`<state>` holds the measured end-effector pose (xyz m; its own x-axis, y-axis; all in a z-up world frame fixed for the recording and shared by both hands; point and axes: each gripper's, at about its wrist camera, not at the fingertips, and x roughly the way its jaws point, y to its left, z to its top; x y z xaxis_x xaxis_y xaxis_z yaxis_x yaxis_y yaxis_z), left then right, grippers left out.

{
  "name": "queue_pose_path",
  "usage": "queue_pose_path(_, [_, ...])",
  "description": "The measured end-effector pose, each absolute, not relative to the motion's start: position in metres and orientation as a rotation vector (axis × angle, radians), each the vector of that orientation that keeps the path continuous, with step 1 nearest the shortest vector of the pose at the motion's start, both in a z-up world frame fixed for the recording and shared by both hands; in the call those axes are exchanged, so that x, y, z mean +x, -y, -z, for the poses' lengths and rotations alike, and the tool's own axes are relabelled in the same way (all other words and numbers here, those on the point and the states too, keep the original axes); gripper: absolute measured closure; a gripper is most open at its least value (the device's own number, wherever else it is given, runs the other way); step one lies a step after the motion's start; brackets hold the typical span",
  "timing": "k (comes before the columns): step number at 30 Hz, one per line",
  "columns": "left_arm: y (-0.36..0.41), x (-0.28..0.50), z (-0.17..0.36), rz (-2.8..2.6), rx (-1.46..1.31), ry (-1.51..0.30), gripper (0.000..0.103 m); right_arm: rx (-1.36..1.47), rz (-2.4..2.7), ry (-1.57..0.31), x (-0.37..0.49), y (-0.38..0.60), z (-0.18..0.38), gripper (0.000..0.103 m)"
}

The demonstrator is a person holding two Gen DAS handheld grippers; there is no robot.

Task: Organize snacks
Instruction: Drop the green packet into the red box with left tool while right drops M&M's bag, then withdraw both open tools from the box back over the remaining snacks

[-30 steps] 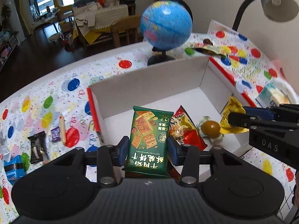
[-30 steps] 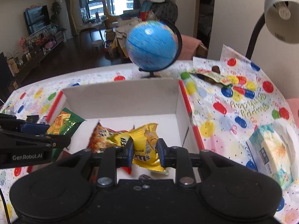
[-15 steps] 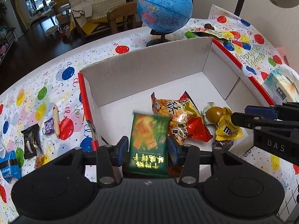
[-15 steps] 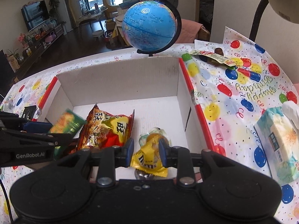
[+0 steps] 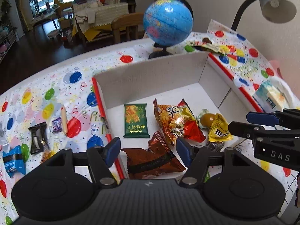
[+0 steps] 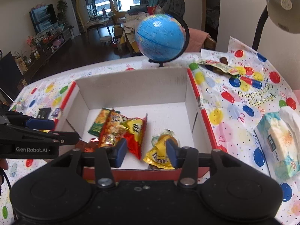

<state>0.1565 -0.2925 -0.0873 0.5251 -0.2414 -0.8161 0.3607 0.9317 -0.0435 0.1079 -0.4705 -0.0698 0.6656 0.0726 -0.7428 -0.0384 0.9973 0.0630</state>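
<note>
A white cardboard box (image 5: 153, 78) with red edges holds snacks: a green cracker pack (image 5: 136, 120), a red-and-yellow snack bag (image 5: 176, 121), a brown pack (image 5: 153, 159), a yellow M&M's bag (image 5: 218, 131) and a wrapped brown egg (image 5: 207, 118). My left gripper (image 5: 148, 151) is open and empty above the box's near edge. My right gripper (image 6: 147, 154) is open and empty over the near edge, the M&M's bag (image 6: 159, 157) just below it. The green pack (image 6: 97, 125) and the red bag (image 6: 125, 131) lie to its left.
Loose snacks lie on the balloon tablecloth left of the box: a black pack (image 5: 38, 136), a blue pack (image 5: 14, 161), a sausage stick (image 5: 64, 120). A globe (image 5: 167, 28) stands behind the box. A tissue pack (image 6: 279, 142) lies at right. A lamp (image 6: 283, 7) hangs above.
Both grippers opened and pulled back. The green cracker pack left my left gripper and the M&M's bag left my right gripper; both now lie in the box.
</note>
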Motion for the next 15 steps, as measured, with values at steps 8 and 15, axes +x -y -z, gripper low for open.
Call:
queue_pose_path(8, [0.266, 0.142, 0.063, 0.36, 0.101, -0.888, 0.03, 0.02, -0.09, -0.778, 0.096, 0.446, 0.043, 0.033])
queue_pose_path(15, [0.23, 0.132, 0.046, 0.332, 0.079, -0.838, 0.029, -0.001, -0.126, -0.744, 0.095, 0.413, 0.028, 0.016])
